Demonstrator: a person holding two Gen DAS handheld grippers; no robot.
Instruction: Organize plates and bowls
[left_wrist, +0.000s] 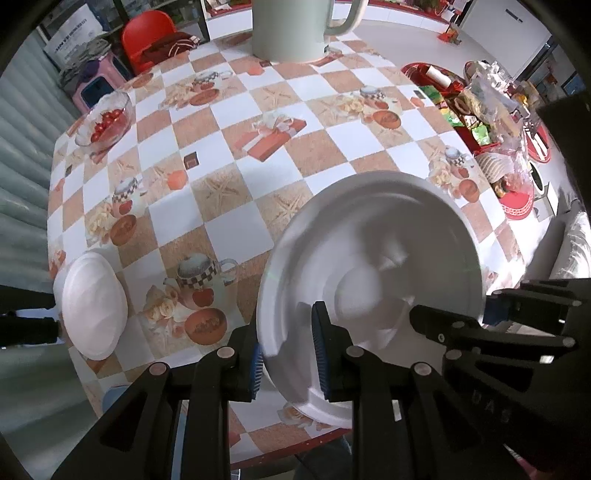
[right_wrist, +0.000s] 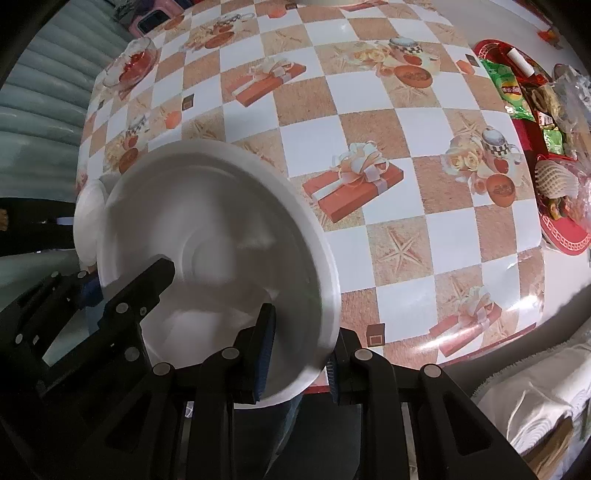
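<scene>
Blue pads (left_wrist: 319, 354) of the left gripper (left_wrist: 288, 358) pinch the near rim of a white foam plate (left_wrist: 373, 266): one finger sits inside the dish, the other outside under the edge. From the right wrist view, the right gripper (right_wrist: 299, 354) clamps the opposite side of the same plate (right_wrist: 221, 236) in the same way, one blue pad (right_wrist: 266, 343) on the inner wall and one outside the rim. Each gripper shows in the other's camera as a black linkage reaching over the plate's far edge, so the plate hangs between the two, tilted and slightly blurred, above the near edge of the table.

Beyond the plate lies a checkered tablecloth (left_wrist: 240, 122) in white and tan squares printed with gift boxes, teapots and starfish. A second white foam plate (left_wrist: 94, 306) rests upside down on the cloth at the left, well apart from the held one. Farther back on the left stands a glass bowl of red tomatoes (left_wrist: 107, 122). A large pale green pitcher (left_wrist: 295, 26) stands at the far side of the table. On the right, a red tray (left_wrist: 476, 122) holds packaged snacks and wrappers.
</scene>
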